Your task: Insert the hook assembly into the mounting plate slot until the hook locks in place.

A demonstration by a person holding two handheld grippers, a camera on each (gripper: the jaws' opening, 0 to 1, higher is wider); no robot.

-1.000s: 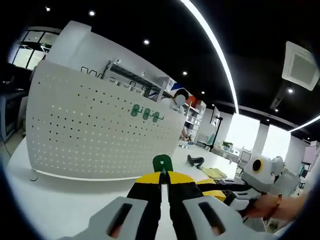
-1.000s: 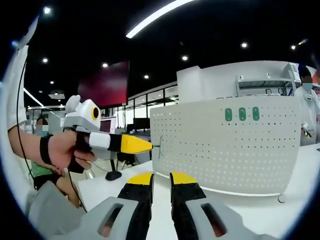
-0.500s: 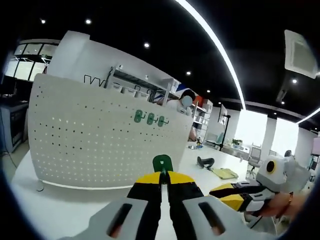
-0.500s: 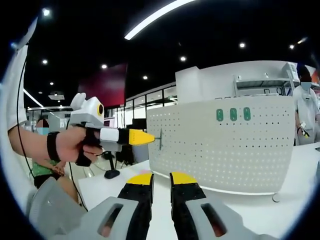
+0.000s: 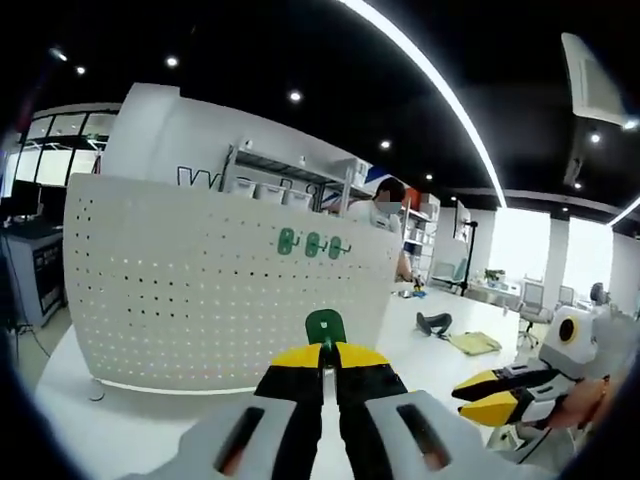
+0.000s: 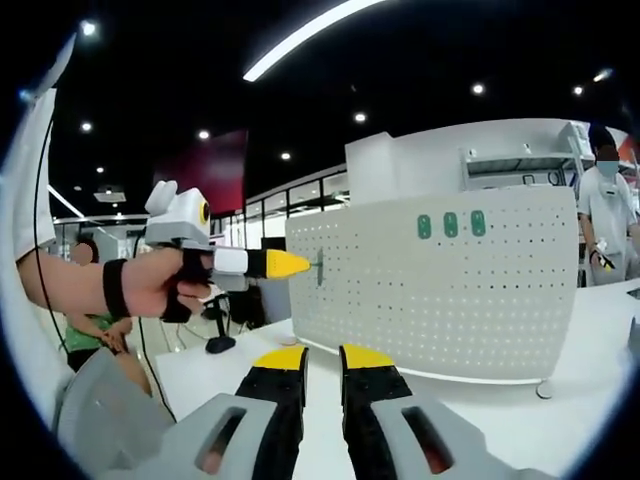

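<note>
A big room with a dark ceiling and long light strips sits behind a white table (image 5: 120, 420). A white board (image 5: 220, 280) full of small holes stands up on the table. Three green hooks (image 5: 313, 243) sit in a row near its top. The left gripper (image 5: 324, 352) has its jaws squeezed together on a green hook (image 5: 324, 325), held up in front of the board. In the right gripper view, that hook sits just beside the board's left edge; whether it touches is hard to tell. The right gripper (image 6: 323, 357) has its jaws a little apart and holds nothing, low above the table. A person (image 6: 608, 215) stands behind the board.
</note>
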